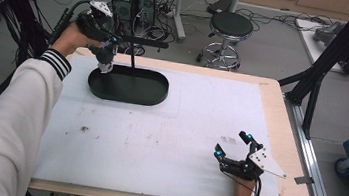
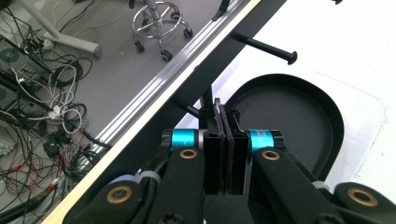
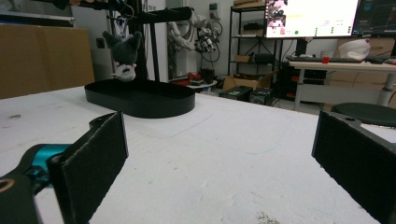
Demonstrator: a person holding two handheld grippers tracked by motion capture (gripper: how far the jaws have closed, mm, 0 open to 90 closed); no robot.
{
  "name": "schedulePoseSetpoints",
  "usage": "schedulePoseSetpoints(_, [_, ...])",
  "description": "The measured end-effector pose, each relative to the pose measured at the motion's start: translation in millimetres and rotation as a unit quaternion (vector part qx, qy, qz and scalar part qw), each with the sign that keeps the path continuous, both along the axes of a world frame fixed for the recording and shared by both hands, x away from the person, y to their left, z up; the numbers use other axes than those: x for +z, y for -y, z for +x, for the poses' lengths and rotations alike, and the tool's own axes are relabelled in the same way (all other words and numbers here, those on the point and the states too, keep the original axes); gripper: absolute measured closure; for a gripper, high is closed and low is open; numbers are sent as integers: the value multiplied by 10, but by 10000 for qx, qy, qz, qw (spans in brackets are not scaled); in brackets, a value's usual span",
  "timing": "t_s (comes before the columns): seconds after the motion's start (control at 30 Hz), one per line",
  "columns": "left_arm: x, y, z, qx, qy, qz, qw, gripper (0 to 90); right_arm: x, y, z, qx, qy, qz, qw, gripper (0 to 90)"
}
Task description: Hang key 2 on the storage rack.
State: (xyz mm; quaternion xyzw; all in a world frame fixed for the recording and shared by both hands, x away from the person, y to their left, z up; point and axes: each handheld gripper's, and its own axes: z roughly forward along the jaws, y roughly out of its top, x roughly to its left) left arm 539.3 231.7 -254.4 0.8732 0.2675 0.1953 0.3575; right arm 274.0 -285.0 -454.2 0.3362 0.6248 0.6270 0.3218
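The small grey-and-white plush charm (image 3: 123,56) hangs from the crossbar (image 3: 159,15) of a black stand, dangling just above the near end of the stand's oval black tray (image 3: 140,99); in the high view it shows as a pale blob (image 1: 105,62) directly below the left gripper (image 1: 111,45). From the left gripper view the two jaws are pressed flat together with only a thin dark sliver between them, pointing down over the tray (image 2: 299,116), with the stand's pegs (image 2: 266,47) just beyond their tips. Whether that sliver is the charm's strap or nothing at all cannot be told, so the hold itself is uncertain. The right gripper (image 1: 233,153) rests well apart on the white surface (image 1: 157,136), its jaws spread wide and empty, aimed toward the stand. The likely risk is at the loop: if the strap is pinched and the left gripper pulls sideways rather than along the crossbar, the loop could snag and tilt the light stand, since nothing steadies its upright post (image 1: 132,57). If the jaws hold nothing, the charm may swing when nudged and be harder to catch, or slip off and fall into the tray.
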Motion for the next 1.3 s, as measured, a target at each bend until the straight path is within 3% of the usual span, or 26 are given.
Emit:
schedulePoseSetpoints(0.6, [-71,-13,115,226,18,-33,9997,871,0,8,3,10,-7,11,10000,28])
schedulePoseSetpoints(0.63, [-72,-23,111,286,37,-20,9996,851,-1,8,2,12,-13,8,10000,28])
schedulePoseSetpoints(0.7, [-67,-61,112,471,70,-44,9989,716,0,6,3,4,6,-5,10000,28])
schedulePoseSetpoints(0.8, [-55,-130,90,528,175,-316,9979,533,0,5,1,8,-10,4,10000,28])
schedulePoseSetpoints(0.9, [-26,-181,27,644,458,-501,9956,315,0,6,1,10,-15,4,10000,28])
schedulePoseSetpoints(0.97, [-4,-216,-24,594,522,-742,9941,231,0,6,3,5,2,-3,10000,28])
schedulePoseSetpoints(1.03, [20,-225,-124,485,733,-1014,9910,121,0,5,2,1,2,-10,10000,28])
schedulePoseSetpoints(1.13, [50,-231,-266,362,868,-1302,9870,34,0,6,2,8,-2,-5,10000,28])
schedulePoseSetpoints(1.2, [64,-265,-409,238,1075,-1483,9828,17,0,2,-1,5,-9,-9,10000,28])
schedulePoseSetpoints(1.27, [71,-329,-569,197,1209,-1818,9757,17,1,6,2,6,4,-17,10000,28])
schedulePoseSetpoints(1.3, [72,-349,-628,170,1226,-1924,9735,17,0,7,3,9,3,-11,10000,28])
